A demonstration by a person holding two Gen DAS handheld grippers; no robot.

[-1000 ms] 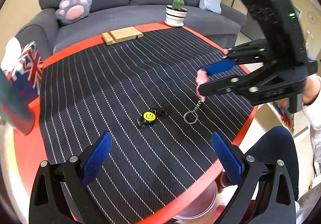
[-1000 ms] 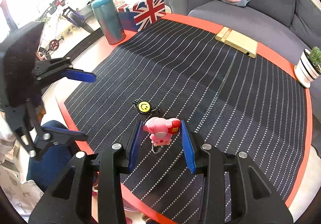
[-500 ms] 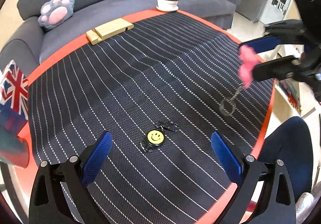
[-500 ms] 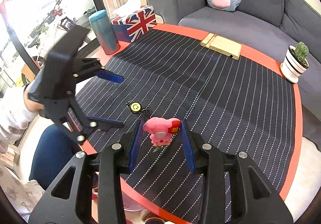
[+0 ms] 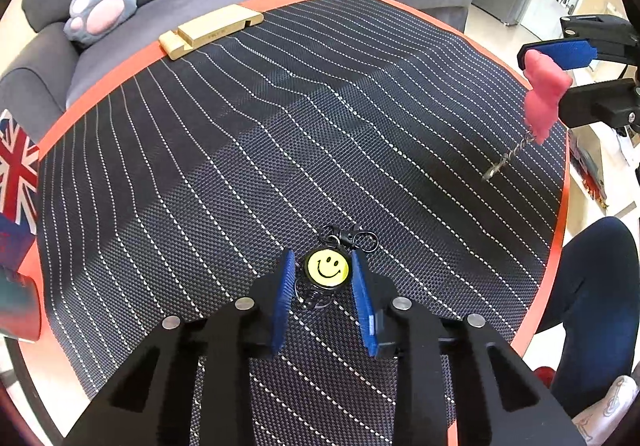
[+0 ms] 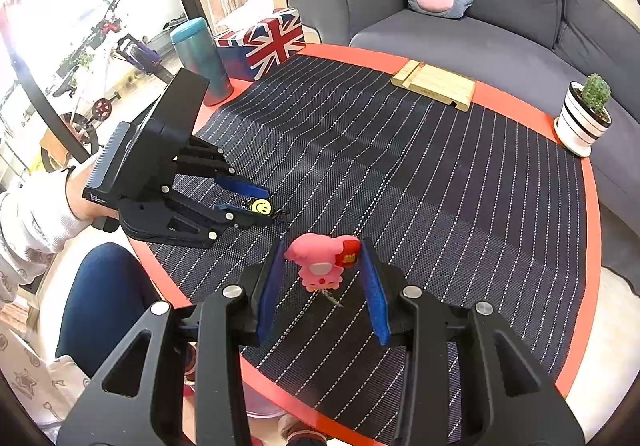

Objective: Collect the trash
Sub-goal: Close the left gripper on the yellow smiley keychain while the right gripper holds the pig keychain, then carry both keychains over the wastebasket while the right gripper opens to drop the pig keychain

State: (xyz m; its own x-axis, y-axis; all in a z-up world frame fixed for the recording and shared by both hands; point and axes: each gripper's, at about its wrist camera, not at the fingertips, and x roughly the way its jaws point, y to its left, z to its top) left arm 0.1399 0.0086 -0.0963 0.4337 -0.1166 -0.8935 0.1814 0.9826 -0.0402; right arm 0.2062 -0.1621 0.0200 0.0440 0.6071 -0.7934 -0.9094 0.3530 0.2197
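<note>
My left gripper (image 5: 323, 271) tilts steeply down, clamped on the smiley badge (image 5: 327, 267); right gripper (image 6: 322, 265), angled down, grips the pink keychain (image 6: 320, 262) aloft.

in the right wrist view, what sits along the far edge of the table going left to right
teal tumbler → union jack tissue box → wooden stand → potted cactus
</note>
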